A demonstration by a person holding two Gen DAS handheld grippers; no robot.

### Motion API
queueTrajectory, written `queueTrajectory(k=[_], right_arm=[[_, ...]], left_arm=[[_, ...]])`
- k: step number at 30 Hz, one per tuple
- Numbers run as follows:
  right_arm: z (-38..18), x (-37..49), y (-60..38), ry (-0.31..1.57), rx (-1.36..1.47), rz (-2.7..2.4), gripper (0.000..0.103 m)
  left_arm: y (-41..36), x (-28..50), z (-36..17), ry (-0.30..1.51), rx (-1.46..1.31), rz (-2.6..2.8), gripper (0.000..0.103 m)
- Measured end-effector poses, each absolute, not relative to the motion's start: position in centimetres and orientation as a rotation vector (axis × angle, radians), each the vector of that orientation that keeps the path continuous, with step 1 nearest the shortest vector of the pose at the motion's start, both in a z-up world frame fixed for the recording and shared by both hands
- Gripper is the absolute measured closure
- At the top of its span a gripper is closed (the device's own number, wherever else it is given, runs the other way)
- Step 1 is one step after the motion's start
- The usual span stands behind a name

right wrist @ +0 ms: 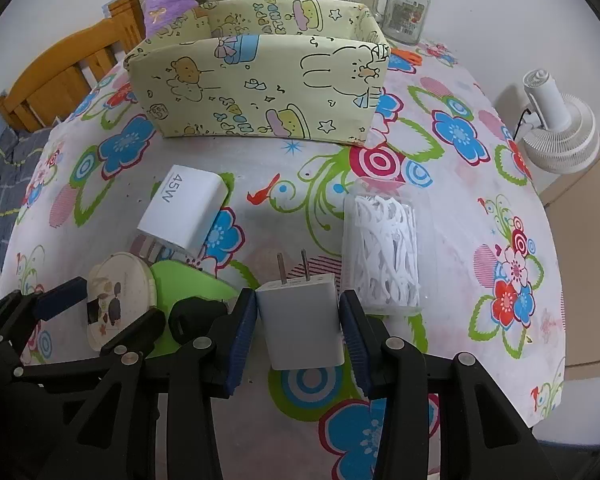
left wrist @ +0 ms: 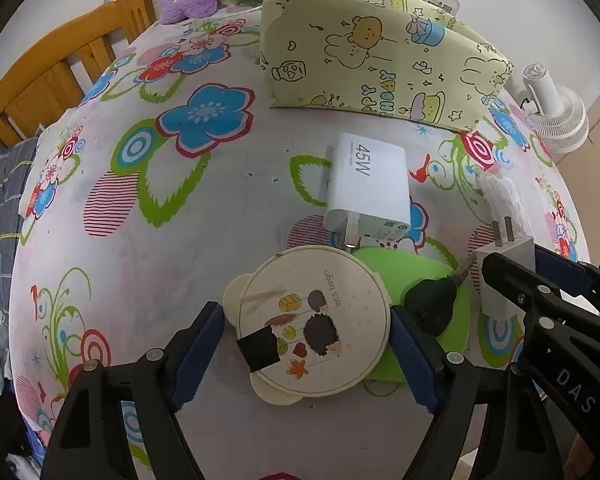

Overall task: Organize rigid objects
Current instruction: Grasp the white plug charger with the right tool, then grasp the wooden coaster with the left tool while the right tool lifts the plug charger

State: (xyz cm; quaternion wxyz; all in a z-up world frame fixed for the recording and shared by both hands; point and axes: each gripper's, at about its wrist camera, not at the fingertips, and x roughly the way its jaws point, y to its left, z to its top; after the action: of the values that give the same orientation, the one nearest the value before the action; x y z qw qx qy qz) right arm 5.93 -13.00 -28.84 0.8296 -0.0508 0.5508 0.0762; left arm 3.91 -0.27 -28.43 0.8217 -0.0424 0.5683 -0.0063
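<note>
A: Which way does the small charger (right wrist: 302, 320) point?

B: It stands on end on the flowered tablecloth (right wrist: 480, 200), its two prongs up and away from the camera, toward the patterned box (right wrist: 260, 92). Its long axis runs along the fingers of the right gripper (right wrist: 300, 334).

A: And the grip?

B: That gripper is drawn in narrow, a blue pad pressed against each side of the charger's body. The clear box of floss picks (right wrist: 384, 252) lies just beside it on the right.

A: The left side?

B: The left gripper (left wrist: 306, 354) straddles the round lid (left wrist: 314, 320) with the hedgehog picture, which lies flat on the cloth, partly over a green dish (left wrist: 440, 276). The right pad touches its rim; the left pad is apart from it, so nothing is clamped.

A: The big charger (left wrist: 368, 184)?

B: It lies flat beyond the lid, prongs pointing back toward the gripper, the "45W" end toward the box.
</note>
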Motion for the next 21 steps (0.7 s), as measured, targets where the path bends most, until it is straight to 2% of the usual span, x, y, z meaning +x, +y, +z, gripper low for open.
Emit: queueTrajectory(k=[17,21], right_arm=[[-25.9,7.5,-13.0,1.115,-0.058,0.192,0.058],[-24.8,8.0,-13.1,1.091,-0.059,0.193,0.058]], left_arm=[[-0.6,5.3,-24.4,1.123,-0.007,0.026,0.021],[-1.1,5.7,-23.3,1.099,0.005,0.024,0.027]])
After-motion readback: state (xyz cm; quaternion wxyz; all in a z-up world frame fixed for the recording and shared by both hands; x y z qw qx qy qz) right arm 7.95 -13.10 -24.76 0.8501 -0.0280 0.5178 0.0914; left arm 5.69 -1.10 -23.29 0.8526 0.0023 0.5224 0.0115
